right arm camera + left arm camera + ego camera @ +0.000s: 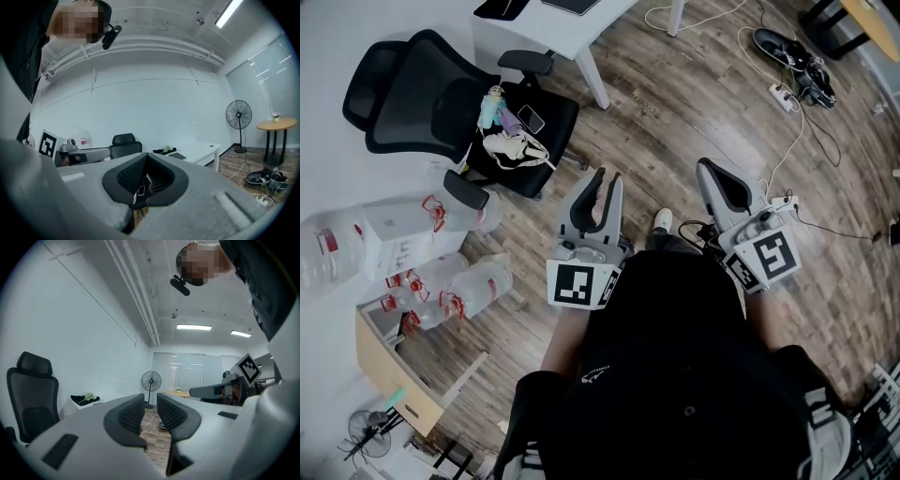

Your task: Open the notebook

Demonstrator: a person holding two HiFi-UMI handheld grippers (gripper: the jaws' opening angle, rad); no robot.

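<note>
A dark flat thing, perhaps the notebook [573,5], lies on the white table [581,36] at the top edge of the head view; in the right gripper view it shows as the notebook [177,155] on the table's near end. Both grippers are held in the air above the wooden floor, far from the table. My left gripper [601,194] has its jaws a little apart, and the left gripper [150,403] holds nothing. My right gripper [719,184] looks closed, and the right gripper [146,160] has its tips meeting around nothing.
A black office chair [441,103] with a phone [531,119] and small items stands between me and the table. Large water bottles [394,234] and a cardboard box [384,366] lie at left. Cables [787,94] and shoes [783,47] are on the floor at right. A fan [151,380] stands farther off.
</note>
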